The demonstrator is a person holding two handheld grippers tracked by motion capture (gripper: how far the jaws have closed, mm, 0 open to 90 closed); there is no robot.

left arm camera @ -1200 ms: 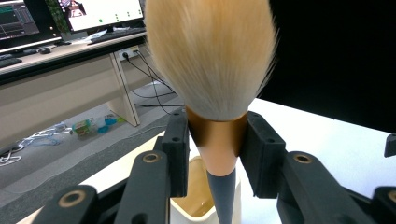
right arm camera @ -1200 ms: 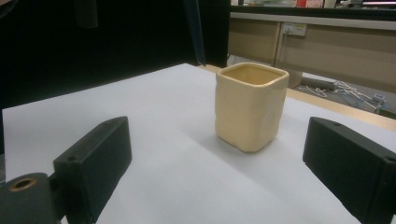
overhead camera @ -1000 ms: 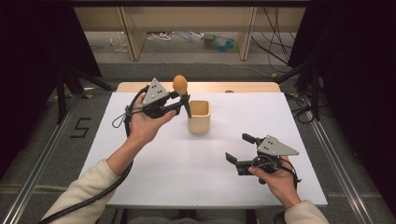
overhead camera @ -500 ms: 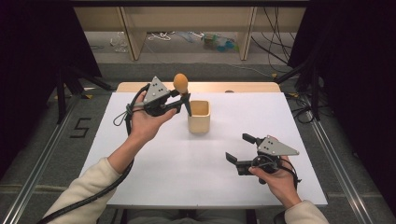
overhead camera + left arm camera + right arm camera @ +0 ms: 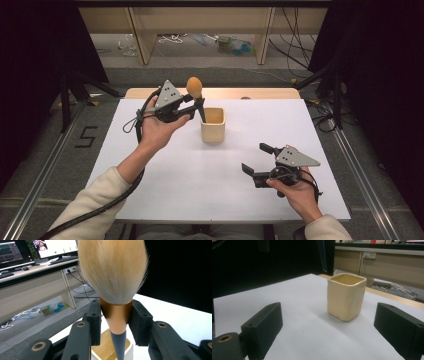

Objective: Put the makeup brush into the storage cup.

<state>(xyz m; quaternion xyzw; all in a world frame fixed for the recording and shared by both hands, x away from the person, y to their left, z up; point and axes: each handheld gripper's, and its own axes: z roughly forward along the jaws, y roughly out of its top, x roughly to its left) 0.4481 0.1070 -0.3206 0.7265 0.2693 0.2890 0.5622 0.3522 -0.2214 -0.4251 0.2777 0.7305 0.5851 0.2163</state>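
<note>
No displacement is observed across the last second: both hands, the brush and the cup are found in the same places as in the earlier high views, so the work is judged to be paused just short of insertion. The white table is recorded first; its surface is bare but for the cup, with wide free room at 6, 3 and 9 o'clock of the cup, and the wooden far edge lies close behind it at 12 o'clock. The cream cup stands upright near the far middle of the table, mouth open. The left gripper is held above the table at 10 o'clock of the cup, its jaws clamped on the copper ferrule of the makeup brush. The bristles are kept up; the dark handle tip is seen over the cup mouth, whether inside the rim cannot be told. The right gripper is rested low at 5 o'clock of the cup, well apart, jaws spread wide and holding nothing.
</note>
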